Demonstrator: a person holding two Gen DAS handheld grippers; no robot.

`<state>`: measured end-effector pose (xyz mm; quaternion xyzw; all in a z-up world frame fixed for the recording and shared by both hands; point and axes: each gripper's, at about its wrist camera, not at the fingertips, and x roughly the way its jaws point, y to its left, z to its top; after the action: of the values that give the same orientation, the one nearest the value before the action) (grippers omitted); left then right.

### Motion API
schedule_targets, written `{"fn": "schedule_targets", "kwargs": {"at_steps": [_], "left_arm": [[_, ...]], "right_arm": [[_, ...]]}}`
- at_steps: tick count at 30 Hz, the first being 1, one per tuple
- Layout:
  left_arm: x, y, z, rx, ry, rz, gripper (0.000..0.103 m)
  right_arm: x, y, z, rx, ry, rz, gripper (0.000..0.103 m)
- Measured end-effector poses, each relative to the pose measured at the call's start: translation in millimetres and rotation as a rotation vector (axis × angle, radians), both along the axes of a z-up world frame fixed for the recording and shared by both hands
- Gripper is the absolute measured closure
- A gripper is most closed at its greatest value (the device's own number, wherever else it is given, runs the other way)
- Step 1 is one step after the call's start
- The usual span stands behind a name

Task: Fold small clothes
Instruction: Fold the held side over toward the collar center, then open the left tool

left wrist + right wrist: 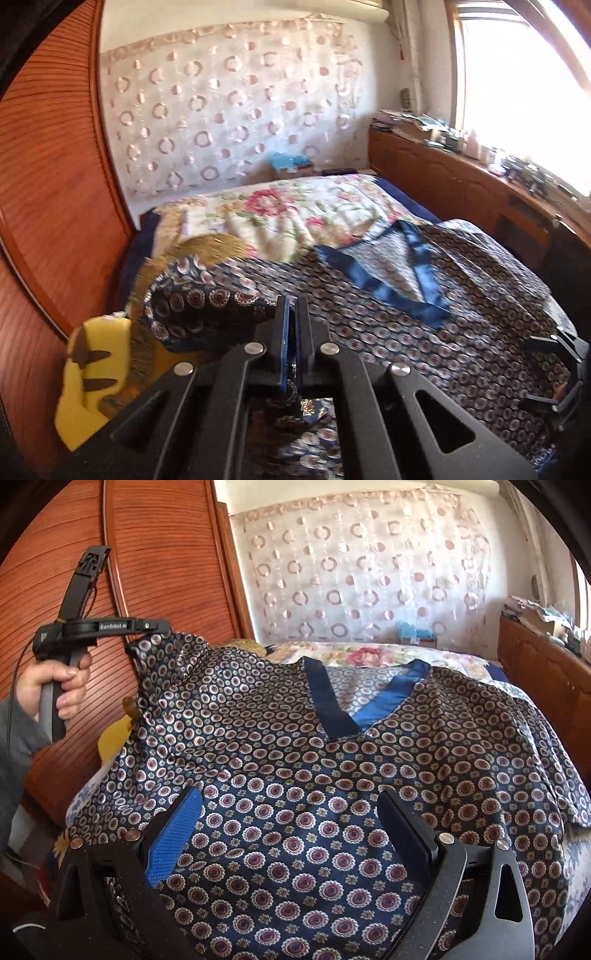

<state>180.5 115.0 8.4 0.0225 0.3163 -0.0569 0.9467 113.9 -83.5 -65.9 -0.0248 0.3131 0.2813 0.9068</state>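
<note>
A navy patterned top [295, 760] with a blue V-neck band [373, 709] lies spread on the bed; it also shows in the left wrist view [424, 295]. My left gripper [293, 306] is shut on the top's left sleeve edge [207, 302] and holds it lifted, seen raised at the left in the right wrist view [159, 646]. My right gripper [291, 819] is open just above the top's lower front, with its blue pad [173, 834] at the left and nothing between the fingers.
A floral quilt [280, 214] lies at the far end of the bed. A wooden sliding wardrobe [48, 184] stands at the left. A yellow plush toy [92, 373] sits by it. A cluttered wooden cabinet [461, 177] runs under the window at the right.
</note>
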Motion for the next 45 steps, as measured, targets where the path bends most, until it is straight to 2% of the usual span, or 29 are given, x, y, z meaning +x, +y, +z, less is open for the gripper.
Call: {"fn": "schedule_targets", "kwargs": {"at_steps": [5,7,9,12,14,21,25,28,31,34,36,38,40,42,45], "left_arm": [[-11.6,-5.0,4.3,0.007,-0.029,-0.022,0.102],[-20.6,0.4,10.8,-0.003,-0.054,-0.023,0.096],[-26.6,3.8,14.3,-0.010,-0.069,-0.008,0.071],[-25.4,15.6,9.9,-0.013,-0.050,0.018,0.058],[-22.7,24.8,0.0,-0.013,-0.024,0.044,0.054],[-13.7,39.7,-47.2,-0.004,0.070,0.117,0.053],[-14.9,34.9,-63.5,0.007,0.100,0.124,0.053],[-10.1,34.6,-66.3,0.010,0.109,0.127,0.053],[-1.7,30.5,-65.6,-0.025,0.116,0.070,0.054],[9.8,23.1,-64.2,-0.040,0.129,0.043,0.065],[21.7,16.7,-65.7,-0.033,0.156,0.042,0.078],[30.4,15.9,-68.4,-0.015,0.179,0.060,0.086],[41.5,12.7,-70.7,0.012,0.197,0.085,0.102],[46.9,12.5,-70.0,0.019,0.190,0.104,0.103],[55.6,8.6,-64.4,-0.017,0.173,0.086,0.103]], "right_arm": [[1.3,-5.4,0.1,0.010,0.015,-0.010,0.006],[2.5,-6.4,0.2,0.019,0.028,-0.010,0.006],[2.7,-8.1,1.4,0.030,0.032,-0.011,0.006],[3.9,-7.2,1.9,0.025,0.030,-0.007,0.006],[7.4,-6.0,3.0,0.027,0.035,0.002,0.006],[27.1,15.7,8.0,-0.044,0.009,0.032,0.006],[26.7,16.2,12.7,0.001,0.021,0.058,0.006],[22.2,11.6,12.0,0.013,0.029,0.052,0.006],[21.9,4.6,10.9,0.030,0.043,0.040,0.006],[21.1,-1.7,9.7,0.031,0.047,0.025,0.006],[20.8,-4.9,9.2,0.033,0.050,0.020,0.006],[20.8,-7.2,8.1,0.033,0.051,0.015,0.006],[20.3,-8.6,7.7,0.034,0.050,0.011,0.006],[18.6,-10.6,7.8,0.034,0.048,0.011,0.006],[13.7,-16.4,7.0,0.032,0.042,0.008,0.006]]}}
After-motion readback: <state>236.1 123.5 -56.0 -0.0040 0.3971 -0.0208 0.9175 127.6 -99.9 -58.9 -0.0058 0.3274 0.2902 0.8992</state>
